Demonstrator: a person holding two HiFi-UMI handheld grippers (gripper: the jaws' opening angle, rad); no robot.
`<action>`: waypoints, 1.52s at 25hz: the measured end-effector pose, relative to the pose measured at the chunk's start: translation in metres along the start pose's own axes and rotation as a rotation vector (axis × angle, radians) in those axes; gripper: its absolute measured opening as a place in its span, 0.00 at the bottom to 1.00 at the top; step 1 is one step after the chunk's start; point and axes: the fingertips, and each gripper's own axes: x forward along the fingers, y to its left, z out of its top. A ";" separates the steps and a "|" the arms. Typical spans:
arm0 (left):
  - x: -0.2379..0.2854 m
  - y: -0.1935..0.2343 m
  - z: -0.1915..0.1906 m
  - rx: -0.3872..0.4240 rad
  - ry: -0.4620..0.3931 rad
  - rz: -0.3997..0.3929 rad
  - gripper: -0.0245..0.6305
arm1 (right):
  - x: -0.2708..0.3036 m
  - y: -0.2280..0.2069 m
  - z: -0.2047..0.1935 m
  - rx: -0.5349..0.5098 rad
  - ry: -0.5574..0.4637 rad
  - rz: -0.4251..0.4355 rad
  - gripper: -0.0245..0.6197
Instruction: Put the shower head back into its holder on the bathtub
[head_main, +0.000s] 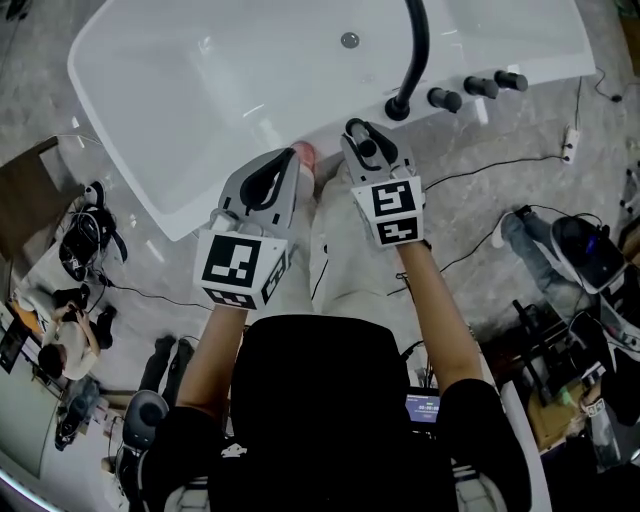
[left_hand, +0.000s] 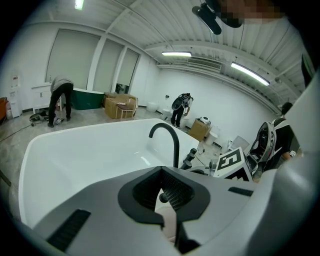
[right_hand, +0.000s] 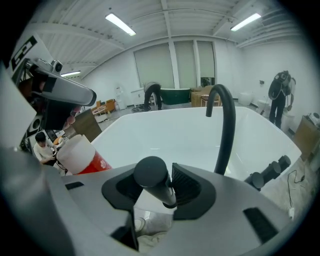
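Two claws hang at the near rim of the bathtub (head_main: 160, 180), left gripper (head_main: 286, 157) pressed together, right gripper (head_main: 362, 130) spread around the shower head (right_hand: 152, 180), which looks seated in its holder left of the faucet (head_main: 418, 50), so next comes a clean lift away.

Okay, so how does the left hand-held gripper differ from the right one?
The right hand-held gripper has jaws apart around the black shower head; the left hand-held gripper has jaws together, with nothing between. The right one is nearer the faucet than the left. Both point at the white bathtub.
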 end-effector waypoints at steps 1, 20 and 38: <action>-0.002 -0.002 0.003 0.006 -0.004 -0.002 0.06 | -0.004 0.001 0.002 0.001 -0.001 0.001 0.28; -0.076 -0.054 0.100 0.170 -0.148 -0.032 0.06 | -0.138 0.024 0.088 0.037 -0.162 -0.053 0.24; -0.134 -0.108 0.177 0.291 -0.258 -0.063 0.06 | -0.271 0.001 0.206 0.093 -0.407 -0.173 0.08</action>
